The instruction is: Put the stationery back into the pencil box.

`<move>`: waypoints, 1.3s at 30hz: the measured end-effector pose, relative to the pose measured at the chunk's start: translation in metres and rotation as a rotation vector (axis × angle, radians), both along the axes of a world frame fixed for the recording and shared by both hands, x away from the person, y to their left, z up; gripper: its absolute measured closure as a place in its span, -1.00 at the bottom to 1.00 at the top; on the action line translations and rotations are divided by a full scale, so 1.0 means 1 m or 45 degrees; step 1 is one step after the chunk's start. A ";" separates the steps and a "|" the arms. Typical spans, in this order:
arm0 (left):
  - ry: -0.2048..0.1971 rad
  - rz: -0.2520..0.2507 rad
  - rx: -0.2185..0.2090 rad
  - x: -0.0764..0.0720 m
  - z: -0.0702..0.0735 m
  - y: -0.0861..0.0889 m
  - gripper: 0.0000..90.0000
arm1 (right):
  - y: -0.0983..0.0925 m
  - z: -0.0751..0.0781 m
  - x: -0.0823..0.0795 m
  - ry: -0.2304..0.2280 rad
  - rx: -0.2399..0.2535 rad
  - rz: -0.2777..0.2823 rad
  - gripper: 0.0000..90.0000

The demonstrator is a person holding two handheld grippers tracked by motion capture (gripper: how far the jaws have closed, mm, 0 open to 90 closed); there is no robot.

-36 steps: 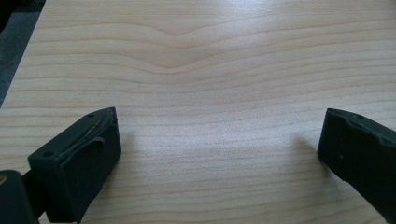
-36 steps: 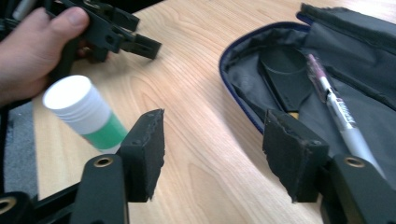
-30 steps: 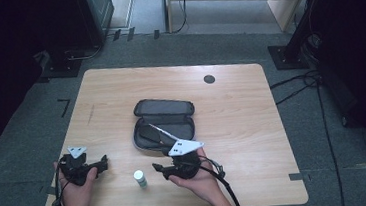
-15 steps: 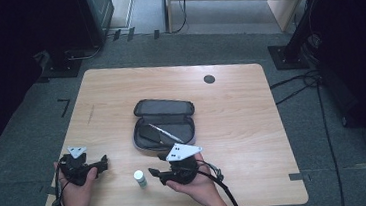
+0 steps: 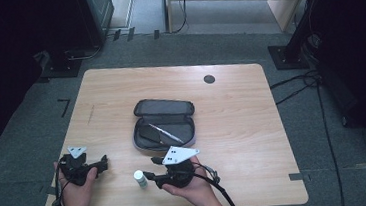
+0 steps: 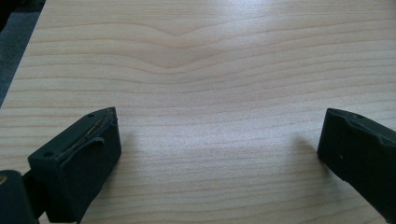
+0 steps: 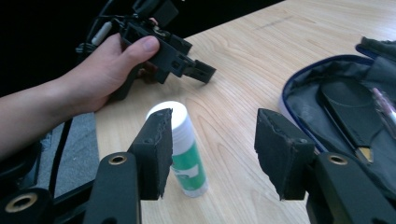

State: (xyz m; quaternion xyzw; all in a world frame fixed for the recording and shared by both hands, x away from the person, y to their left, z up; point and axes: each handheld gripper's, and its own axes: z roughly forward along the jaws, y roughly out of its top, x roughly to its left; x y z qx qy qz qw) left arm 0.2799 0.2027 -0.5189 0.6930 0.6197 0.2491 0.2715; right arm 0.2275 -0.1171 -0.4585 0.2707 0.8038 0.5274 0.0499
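A white-capped glue stick [image 5: 140,178] with a green label [image 7: 184,158] stands upright near the table's front edge. My right gripper [image 5: 151,180] lies level just right of it and points at it. Its jaws [image 7: 215,128] are open and have just been closing, with nothing between the pads; the stick stands just past the left jaw's tip. My left gripper [image 5: 103,162] rests in a hand at the front left, also seen from the right gripper view [image 7: 205,72]. Its jaws [image 6: 219,126] stand wide open over bare wood.
An open dark pencil case [image 5: 165,124] lies mid-table behind the right gripper, holding a pen [image 5: 166,133] and a flat black item; its blue-edged rim [image 7: 299,88] is close on the right. A black round inset [image 5: 209,78] marks the wooden table [image 5: 241,108] at the back.
My right gripper has shifted slightly left and toward the front edge, nearer the glue stick. The left gripper has stayed where it was.
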 end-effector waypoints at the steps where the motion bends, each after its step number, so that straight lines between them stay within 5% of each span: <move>1: 0.000 0.000 0.000 0.000 0.000 0.000 -1.00 | 0.001 0.000 -0.001 0.001 0.003 0.006 0.05; 15: 0.000 0.000 0.000 0.000 0.000 0.000 -1.00 | 0.024 -0.007 -0.004 0.002 -0.003 0.077 -0.02; 22: 0.000 0.000 0.000 0.000 0.000 0.000 -1.00 | 0.035 -0.013 -0.006 -0.040 -0.065 0.065 0.18; 25: 0.000 0.000 0.000 0.000 0.000 0.000 -1.00 | 0.038 -0.013 -0.007 -0.073 -0.095 0.059 0.41; 39: 0.000 0.000 0.000 0.000 0.000 0.000 -1.00 | 0.022 0.000 -0.002 -0.095 -0.045 -0.019 0.46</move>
